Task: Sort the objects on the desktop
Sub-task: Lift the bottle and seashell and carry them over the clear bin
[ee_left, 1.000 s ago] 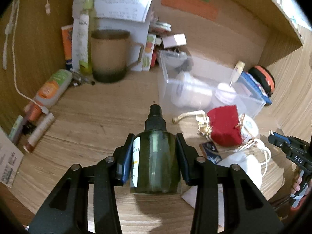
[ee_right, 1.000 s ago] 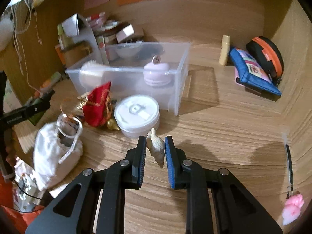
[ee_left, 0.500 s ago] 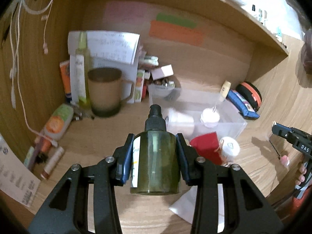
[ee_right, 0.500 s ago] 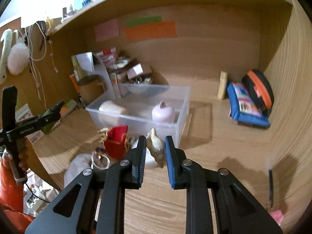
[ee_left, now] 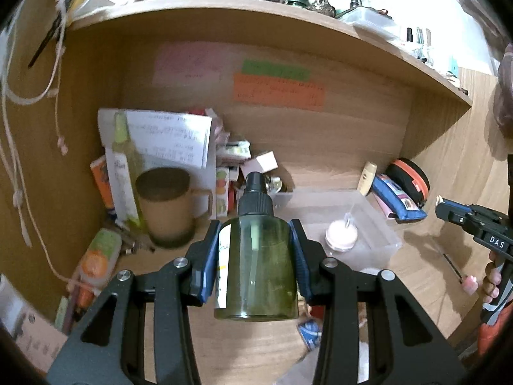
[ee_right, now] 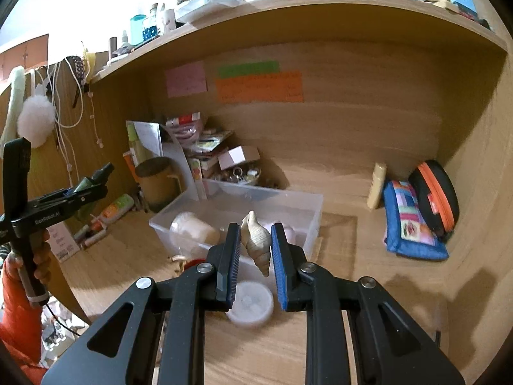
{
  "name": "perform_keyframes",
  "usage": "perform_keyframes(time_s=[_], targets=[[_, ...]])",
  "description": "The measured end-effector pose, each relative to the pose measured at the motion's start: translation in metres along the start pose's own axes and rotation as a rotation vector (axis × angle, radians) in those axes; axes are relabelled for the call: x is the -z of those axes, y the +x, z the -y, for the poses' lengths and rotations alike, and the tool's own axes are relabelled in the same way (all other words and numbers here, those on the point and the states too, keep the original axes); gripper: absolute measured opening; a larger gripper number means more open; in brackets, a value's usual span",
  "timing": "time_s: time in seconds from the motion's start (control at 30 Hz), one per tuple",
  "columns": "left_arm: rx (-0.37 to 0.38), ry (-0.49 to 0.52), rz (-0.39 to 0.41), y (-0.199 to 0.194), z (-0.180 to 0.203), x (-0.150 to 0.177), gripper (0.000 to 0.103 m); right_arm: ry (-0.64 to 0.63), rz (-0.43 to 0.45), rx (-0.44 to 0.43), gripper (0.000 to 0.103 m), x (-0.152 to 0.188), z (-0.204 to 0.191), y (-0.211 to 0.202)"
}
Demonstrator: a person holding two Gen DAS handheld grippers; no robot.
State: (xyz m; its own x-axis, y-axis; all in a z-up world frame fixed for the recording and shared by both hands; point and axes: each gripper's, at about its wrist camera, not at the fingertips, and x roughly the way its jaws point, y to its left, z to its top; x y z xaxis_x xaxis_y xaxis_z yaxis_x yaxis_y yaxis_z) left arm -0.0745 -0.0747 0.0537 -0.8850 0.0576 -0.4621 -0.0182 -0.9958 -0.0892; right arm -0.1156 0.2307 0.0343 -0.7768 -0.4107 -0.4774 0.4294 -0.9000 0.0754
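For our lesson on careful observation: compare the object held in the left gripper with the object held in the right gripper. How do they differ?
The spray bottle in the left gripper is dark green and see-through; the seashell in the right gripper is cream and opaque. The bottle is a smooth cylinder with a black pump; the shell is a ribbed spiral tapering to a point. The bottle spreads its jaws wide; the shell leaves a narrow gap. Both are clamped off the desk.

Bright overexposed glare above shelf [ee_right: 288,0]; alcove dimmer, warm. Heavy fisheye bending, dark corners. Bkgd soft w/ motion blur.
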Motion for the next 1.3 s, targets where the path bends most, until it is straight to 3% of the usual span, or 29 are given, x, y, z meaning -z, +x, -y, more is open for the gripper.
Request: perform_keyframes(time_s=[0.27, 0.7, 1.3], targets=[[0.007, 0.044, 0.003, 0.028, 0.006, -0.032, 0.041, -0.004, -0.012, -0.040, 0.018, -0.022, -0.002, 0.031], [0.047, 0.057, -0.102, 0.106, 0.006, -0.054, 0.041, -0.018, -0.091, -0.105, 0.018, -0.042, -0.012, 0.101], [0.085, 0.151, -0.287, 0.194, 0.010, -0.032, 0.041, -0.144, -0.377, -0.109, 0.018, -0.033, -0.035, 0.206]])
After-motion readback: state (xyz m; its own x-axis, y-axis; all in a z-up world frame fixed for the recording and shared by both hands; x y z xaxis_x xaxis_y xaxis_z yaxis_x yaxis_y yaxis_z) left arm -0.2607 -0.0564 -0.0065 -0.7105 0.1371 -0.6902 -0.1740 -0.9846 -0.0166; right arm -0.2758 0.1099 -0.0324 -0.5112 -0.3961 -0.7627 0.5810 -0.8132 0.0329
